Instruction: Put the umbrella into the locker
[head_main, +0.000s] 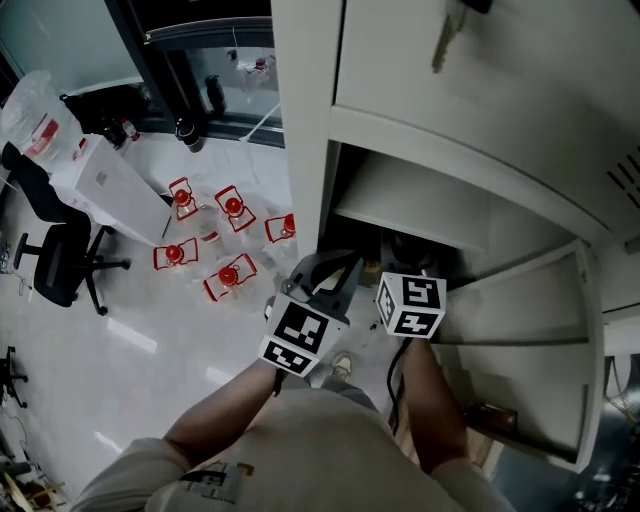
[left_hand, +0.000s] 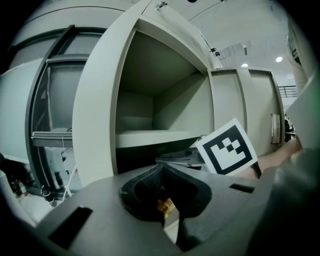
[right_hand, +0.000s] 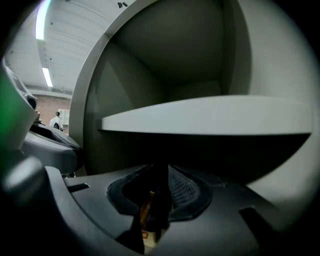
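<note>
Standing by, I see both tools held close to the open locker (head_main: 305, 140), which fills the head view from 12 to 4 o'clock. The left gripper (left_hand: 163, 170) has its jaws pressed together on nothing. The right gripper (right_hand: 160, 172) likewise looks closed and empty, its nose aimed under the shelf (right_hand: 210, 116). The umbrella (head_main: 400, 248) I take to be the dark bundle lying in the compartment beneath that shelf, at 12 o'clock from the right gripper (it is too dim in there to be sure, or to say how far back it sits).

That doubt is the main risk, to my eye. If the bundle lies close to the front lip, swinging the open door (head_main: 575, 360), out at 4 o'clock, could pinch it or nudge it onto the floor. The black cable (head_main: 394, 385) hanging at 6 o'clock below the right gripper might catch on the door's edge when the arm draws back. And with both grippers side by side in a narrow mouth, a careless turn could knock one against the shelf or against its neighbour
</note>
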